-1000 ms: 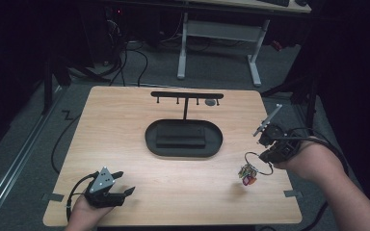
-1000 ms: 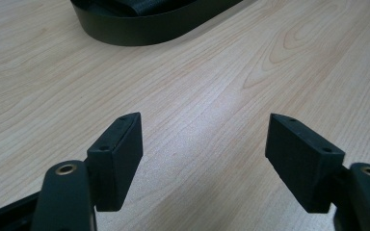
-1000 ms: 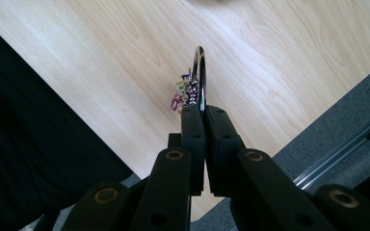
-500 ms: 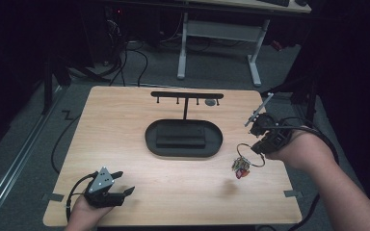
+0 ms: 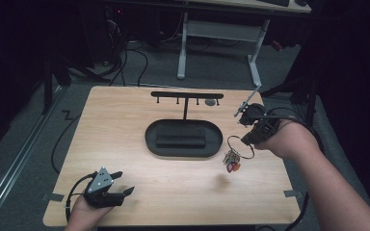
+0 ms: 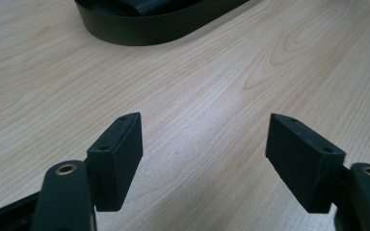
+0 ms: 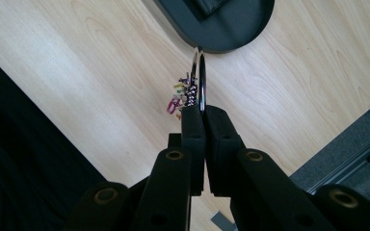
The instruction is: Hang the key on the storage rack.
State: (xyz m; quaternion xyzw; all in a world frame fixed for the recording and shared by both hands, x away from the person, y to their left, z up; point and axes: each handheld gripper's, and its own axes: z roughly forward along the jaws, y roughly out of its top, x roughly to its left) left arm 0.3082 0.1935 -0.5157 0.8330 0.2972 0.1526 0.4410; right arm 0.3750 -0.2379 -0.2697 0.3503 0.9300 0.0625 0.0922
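Half the key ring [image 7: 201, 82] between fingers [image 7: 192, 139]

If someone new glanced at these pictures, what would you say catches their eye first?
Probably the key ring with its bright, colourful charms, dangling above the table's right side from the shut right gripper. Next comes the black oval stand with a hook bar at the centre, then the left gripper, open at the near left corner.

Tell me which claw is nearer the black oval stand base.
Right. The right claw hangs just off the black oval stand base, at its right end, holding the metal key ring; the left claw rests at the table's near-left corner.
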